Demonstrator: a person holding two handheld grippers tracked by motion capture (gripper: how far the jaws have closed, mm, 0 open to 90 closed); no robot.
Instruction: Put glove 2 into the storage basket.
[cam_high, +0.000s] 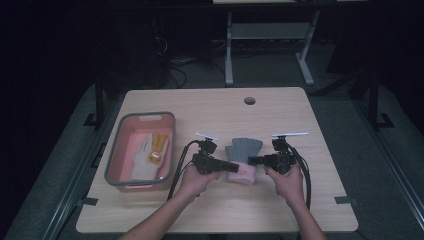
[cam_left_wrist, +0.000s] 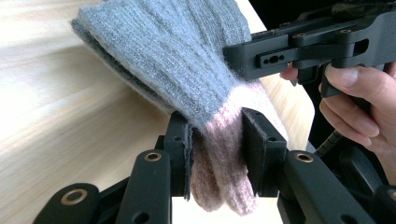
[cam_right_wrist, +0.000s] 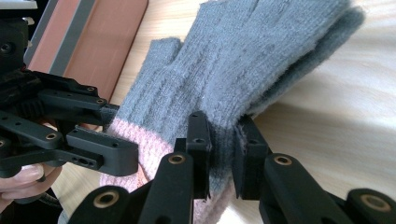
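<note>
Both forearms came in over the near table (cam_high: 215, 210) edge, where bare wood lay open. Each hand held 1 gripper: left gripper (cam_high: 231, 166) jaws clamped the pink cuff of the grey knit glove (cam_high: 243, 156), right gripper (cam_high: 252, 160) jaws pinched its grey side edge. Left of them sat a pink basin (cam_high: 116, 150) with 2 gloves; beyond, the tabletop was open to its far edge.

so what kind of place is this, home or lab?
Most likely a lab or recording room: one bare wooden table on dark flooring, loose cables on the floor behind it, and another desk's metal legs beyond.
</note>
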